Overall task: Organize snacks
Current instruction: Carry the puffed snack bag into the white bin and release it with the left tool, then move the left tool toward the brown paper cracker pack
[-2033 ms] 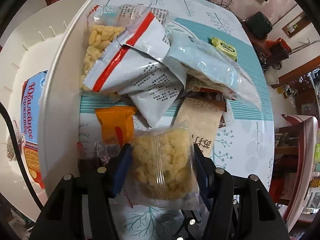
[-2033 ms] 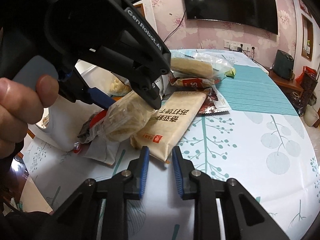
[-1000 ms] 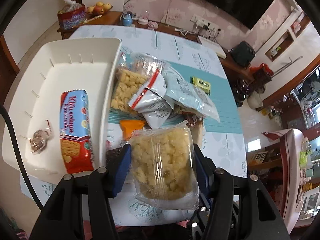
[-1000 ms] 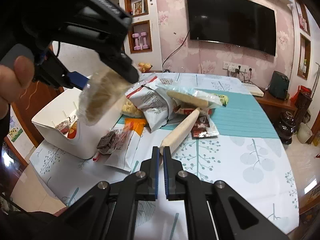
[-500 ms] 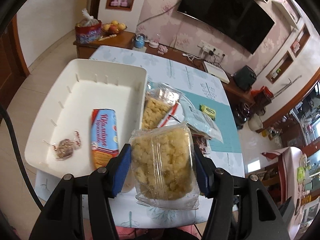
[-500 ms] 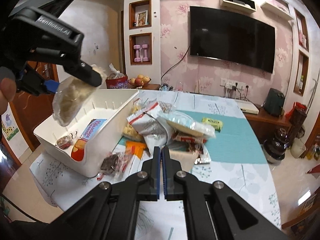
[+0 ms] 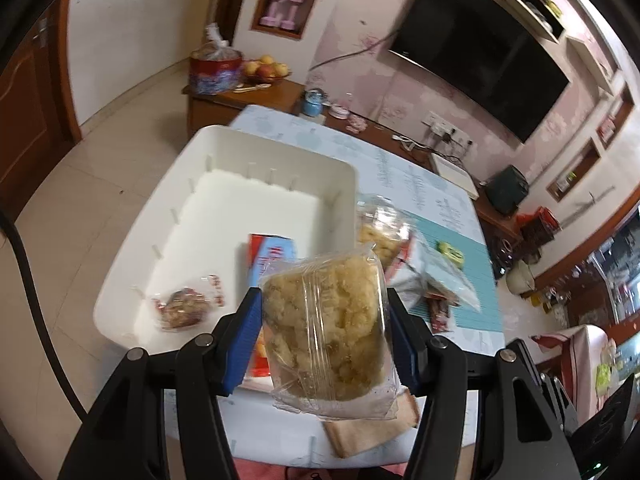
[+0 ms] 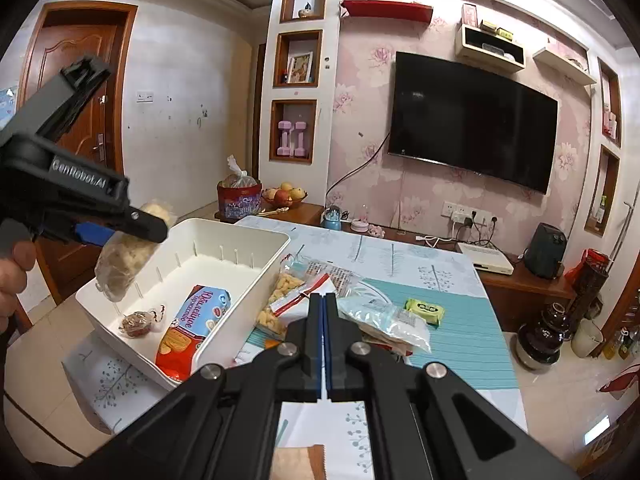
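My left gripper (image 7: 324, 312) is shut on a clear bag of yellow puffed snack (image 7: 328, 328), held up over the near end of the white bin (image 7: 276, 168). In the right wrist view the same left gripper (image 8: 136, 236) and bag (image 8: 124, 256) hang over the bin's left rim (image 8: 240, 230). A red and blue biscuit pack (image 8: 192, 328) and a small wrapped sweet (image 8: 138, 322) lie inside. My right gripper (image 8: 324, 298) is shut on the thin edge of a beige cracker pack (image 8: 300, 462), which hangs mostly hidden below it; the beige cracker pack (image 7: 368, 428) also shows by the table's near edge.
Right of the bin lies a pile of snacks: a bag of yellow puffs (image 8: 280, 292), a pale blue pack (image 8: 384, 316) and a small green pack (image 8: 426, 310). A person's hand (image 8: 12, 268) holds the left gripper. A sideboard with fruit (image 8: 284, 196) stands beyond the table.
The right gripper closed on the beige pack and lifted it off the table. The left gripper carried the puffed snack bag up and left, from the pile to over the bin.
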`<state>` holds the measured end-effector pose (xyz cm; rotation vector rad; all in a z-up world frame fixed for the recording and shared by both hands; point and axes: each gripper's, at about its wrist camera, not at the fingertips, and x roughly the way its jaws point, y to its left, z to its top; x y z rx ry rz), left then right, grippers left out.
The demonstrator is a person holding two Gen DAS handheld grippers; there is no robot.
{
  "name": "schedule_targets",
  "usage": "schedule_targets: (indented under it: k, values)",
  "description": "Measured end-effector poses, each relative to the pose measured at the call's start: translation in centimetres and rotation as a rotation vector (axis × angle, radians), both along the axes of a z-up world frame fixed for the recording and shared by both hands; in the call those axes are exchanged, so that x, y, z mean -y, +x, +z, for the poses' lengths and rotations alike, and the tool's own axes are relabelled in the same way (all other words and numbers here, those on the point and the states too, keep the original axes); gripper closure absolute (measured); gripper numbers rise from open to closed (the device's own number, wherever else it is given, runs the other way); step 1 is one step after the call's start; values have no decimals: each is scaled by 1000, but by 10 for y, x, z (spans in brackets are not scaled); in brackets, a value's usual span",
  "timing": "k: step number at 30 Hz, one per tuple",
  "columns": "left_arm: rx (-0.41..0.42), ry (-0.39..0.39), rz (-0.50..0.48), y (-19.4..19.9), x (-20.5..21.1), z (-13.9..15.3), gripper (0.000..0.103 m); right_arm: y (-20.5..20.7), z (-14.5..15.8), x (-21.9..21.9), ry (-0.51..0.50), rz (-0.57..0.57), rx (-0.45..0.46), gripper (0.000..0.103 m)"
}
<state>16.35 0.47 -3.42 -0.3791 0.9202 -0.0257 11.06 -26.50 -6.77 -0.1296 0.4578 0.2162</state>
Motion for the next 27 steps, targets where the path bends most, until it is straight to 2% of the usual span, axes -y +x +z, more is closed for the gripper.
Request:
schedule_targets:
  k: [5, 9, 14, 19, 21, 23, 25, 27]
  values:
    - [-32, -8, 52, 1, -29, -17, 45, 7, -14, -1, 3, -36, -105, 103]
    - [-46, -11, 75, 1, -46, -28, 45, 10, -30, 5, 41, -81, -236, 103]
    - [-48, -14, 63, 2, -53, -38, 45, 17, -46, 14, 105, -135, -393, 103]
    - [-48, 5, 43, 2, -52, -42, 45, 20, -53, 12, 137, -159, -474, 103]
    - [-41, -2, 37, 1, -52, -42, 41, 22, -55, 11, 148, -175, -508, 103]
    - [-5, -34, 30, -3, -54, -39, 24, 24, -58, 12, 158, -191, -542, 102]
    - [48, -51, 27, -8, -56, -34, 22, 25, -63, 11, 159, -204, -571, 102]
    - [91, -34, 25, -12, -55, -27, 21, 25, -66, 11, 155, -212, -588, 102]
